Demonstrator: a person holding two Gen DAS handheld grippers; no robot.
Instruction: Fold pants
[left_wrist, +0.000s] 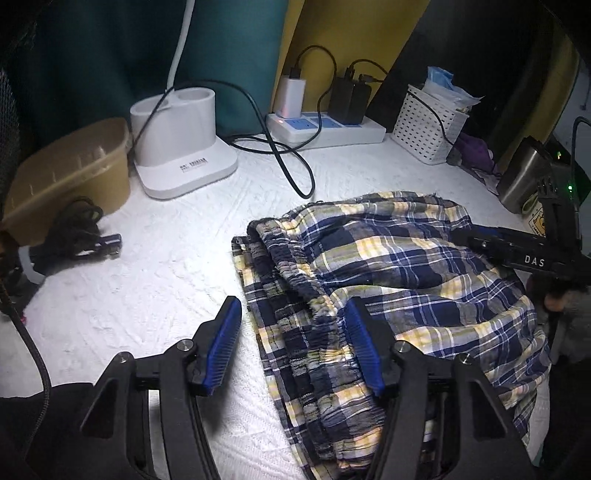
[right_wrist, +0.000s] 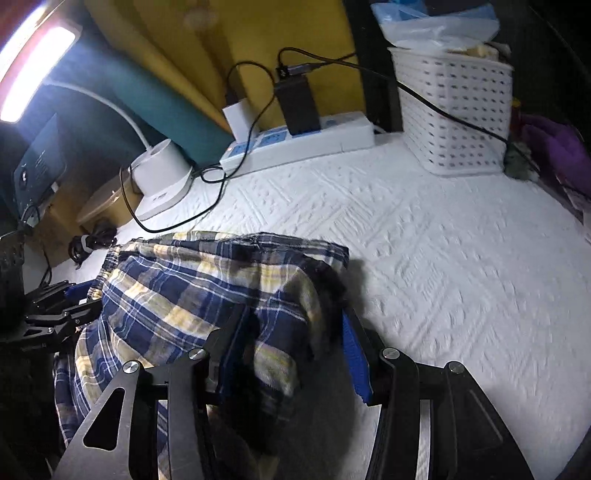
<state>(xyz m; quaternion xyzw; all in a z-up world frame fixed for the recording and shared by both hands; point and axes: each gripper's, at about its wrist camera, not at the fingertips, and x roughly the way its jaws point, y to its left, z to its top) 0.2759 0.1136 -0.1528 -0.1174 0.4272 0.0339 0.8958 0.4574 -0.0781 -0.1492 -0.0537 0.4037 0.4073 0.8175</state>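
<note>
Your left gripper (left_wrist: 291, 343) stood released over the pants' (left_wrist: 388, 266) waistband, near the lamp base (left_wrist: 177, 147) on the table (left_wrist: 147, 280); your right gripper (right_wrist: 291, 350) grasped a fold, ready to lay it flat.

A white textured cover (right_wrist: 461, 277) spreads over the bench. Behind it stand a yellow panel (right_wrist: 258, 40) and a teal one (left_wrist: 236, 55). Along the back sit a white power strip (left_wrist: 332, 129) with chargers plugged in, a white perforated basket (right_wrist: 454, 114), a white lamp base (left_wrist: 181, 147) and a tan plastic tub (left_wrist: 70, 173). The lamp's lit head (right_wrist: 33, 70) glares at upper left; the edges of the room fall dark.
</note>
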